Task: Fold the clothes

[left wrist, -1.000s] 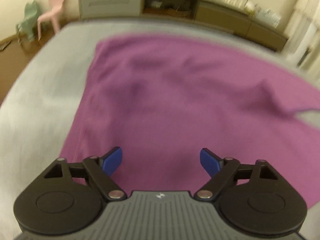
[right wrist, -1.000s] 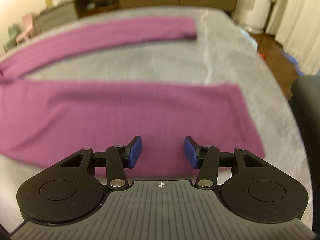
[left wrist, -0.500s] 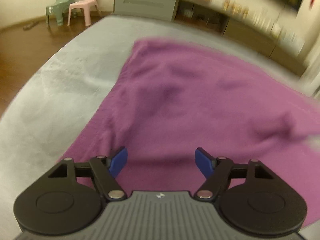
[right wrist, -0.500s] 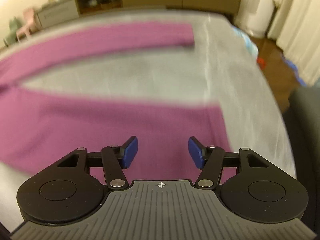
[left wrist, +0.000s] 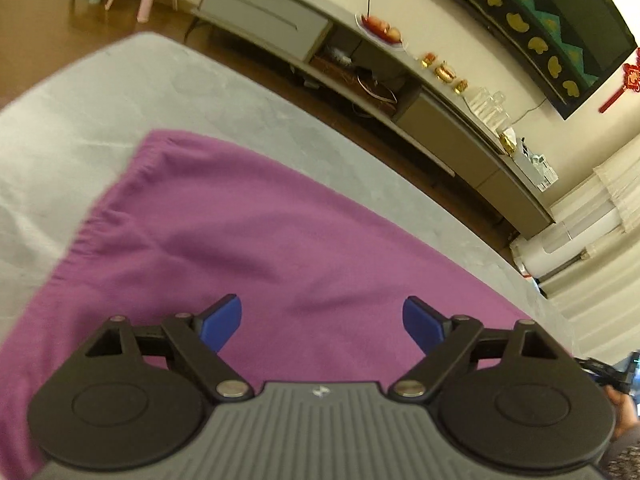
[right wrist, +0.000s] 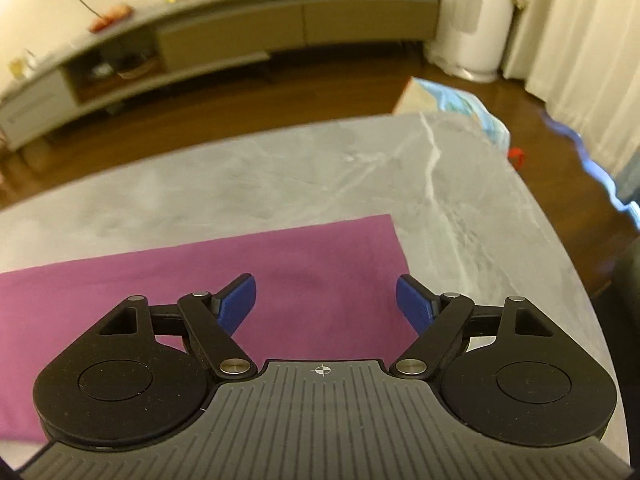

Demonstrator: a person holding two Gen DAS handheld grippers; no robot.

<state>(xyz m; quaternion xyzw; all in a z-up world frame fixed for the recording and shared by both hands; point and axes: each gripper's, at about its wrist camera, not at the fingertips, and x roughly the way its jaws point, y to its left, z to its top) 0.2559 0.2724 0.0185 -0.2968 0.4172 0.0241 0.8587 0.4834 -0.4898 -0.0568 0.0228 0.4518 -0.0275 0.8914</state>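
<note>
Both grippers hang spread wide with nothing between their blue pads: our left gripper (left wrist: pixel 322 322) sits over the elastic-waist end of the purple trousers (left wrist: pixel 248 248), and our right gripper (right wrist: pixel 325 300) sits over the cuff end of a trouser leg (right wrist: pixel 280 276). We read the garment as trousers from the gathered waistband (left wrist: pixel 100 216) in the left view and the straight hem in the right view. It lies flat on the grey table (right wrist: pixel 360 176), directly beneath and ahead of each gripper, its long axis running across from one hand to the other. Each hand is nearer its own end, so we judge that a fold along the length would turn on carrying one end toward the other.

From the right wrist, the hem corner lies just ahead and to the right of the pads, with bare table beyond. From the left wrist, the waistband edge lies ahead and to the left.

Neither view shows the whole garment. We cannot see whether the second leg lies under the first or apart from it. We also cannot tell how high the pads stand above the cloth. Farther off, a long low cabinet (left wrist: pixel 400 92) lines the wall, blurred in the right view.
</note>
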